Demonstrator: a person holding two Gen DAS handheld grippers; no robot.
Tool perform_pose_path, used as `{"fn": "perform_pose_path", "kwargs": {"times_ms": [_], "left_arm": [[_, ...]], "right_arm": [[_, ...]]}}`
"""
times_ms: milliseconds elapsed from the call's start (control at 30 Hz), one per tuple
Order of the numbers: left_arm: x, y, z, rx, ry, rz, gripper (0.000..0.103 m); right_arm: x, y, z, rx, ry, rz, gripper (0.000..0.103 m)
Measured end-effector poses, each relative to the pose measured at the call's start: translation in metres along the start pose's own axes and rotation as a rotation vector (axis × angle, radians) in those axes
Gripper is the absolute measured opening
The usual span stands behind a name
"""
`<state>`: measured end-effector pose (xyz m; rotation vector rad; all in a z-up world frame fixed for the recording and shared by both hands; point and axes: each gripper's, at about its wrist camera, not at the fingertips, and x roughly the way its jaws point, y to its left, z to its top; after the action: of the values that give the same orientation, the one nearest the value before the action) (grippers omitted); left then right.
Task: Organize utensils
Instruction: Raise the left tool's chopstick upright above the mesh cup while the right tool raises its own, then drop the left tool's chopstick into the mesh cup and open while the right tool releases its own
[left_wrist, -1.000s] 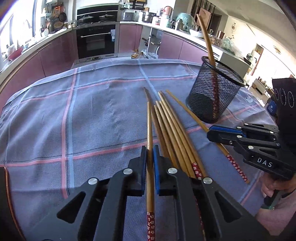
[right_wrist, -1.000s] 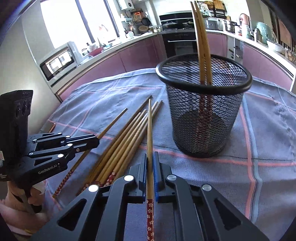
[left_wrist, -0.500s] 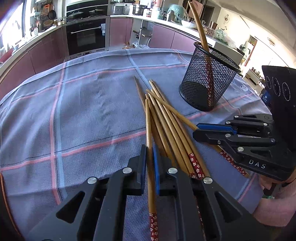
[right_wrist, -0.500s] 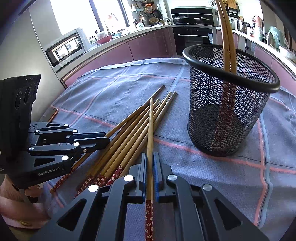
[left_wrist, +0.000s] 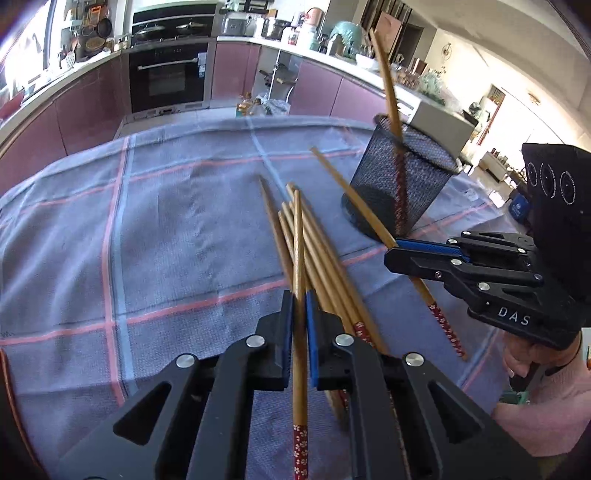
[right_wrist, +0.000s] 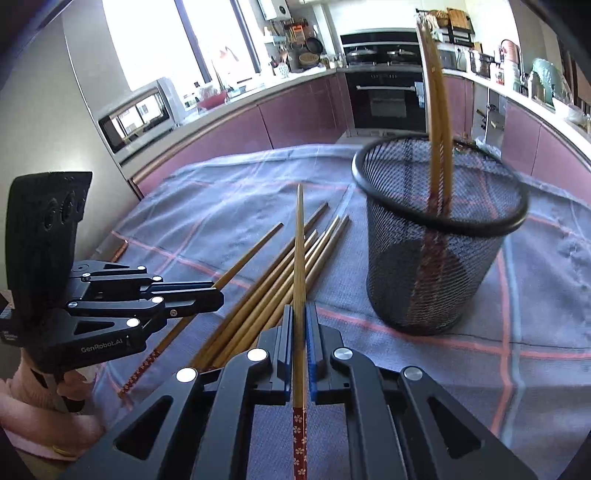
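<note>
Left wrist: left gripper (left_wrist: 300, 295) clamped tight on one chopstick (left_wrist: 299, 258), over the loose chopstick pile (left_wrist: 325, 273) beside the mesh cup (left_wrist: 391, 188).
Right wrist: right gripper (right_wrist: 300, 314) pinching another chopstick (right_wrist: 299, 251), tip raised left of the cup.

Right chopstick (right_wrist: 299, 258) now airborne (tip up)

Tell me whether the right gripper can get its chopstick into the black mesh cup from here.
Probably yes. The right gripper is shut on a wooden chopstick, and the black mesh cup's open rim, just right of it, holds only two chopsticks.
</note>
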<state>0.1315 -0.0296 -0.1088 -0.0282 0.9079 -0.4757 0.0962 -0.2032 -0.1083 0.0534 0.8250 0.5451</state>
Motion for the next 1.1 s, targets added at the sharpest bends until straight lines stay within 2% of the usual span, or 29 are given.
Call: {"fn": "perform_pose_path", "kwargs": {"times_ms": [367, 600, 800, 1100], "left_arm": [[-0.061, -0.012, 0.024, 0.024, -0.134, -0.115, 0.007], [-0.09, -0.018, 0.036, 0.032, -0.205, -0.163, 0.007], [-0.1, -0.024, 0.057, 0.036, -0.28, -0.186, 0.007], [-0.112, -0.045, 0.107, 0.057, -0.387, -0.221, 0.007]], "right_arm": [[-0.059, -0.012, 0.018, 0.017, -0.165, 0.013, 0.006], [-0.085, -0.019, 0.025, 0.013, -0.234, 0.01, 0.006], [-0.099, -0.023, 0.037, 0.0, -0.282, -0.006, 0.006], [-0.116, -0.035, 0.069, -0.017, -0.36, -0.054, 0.006]]}}
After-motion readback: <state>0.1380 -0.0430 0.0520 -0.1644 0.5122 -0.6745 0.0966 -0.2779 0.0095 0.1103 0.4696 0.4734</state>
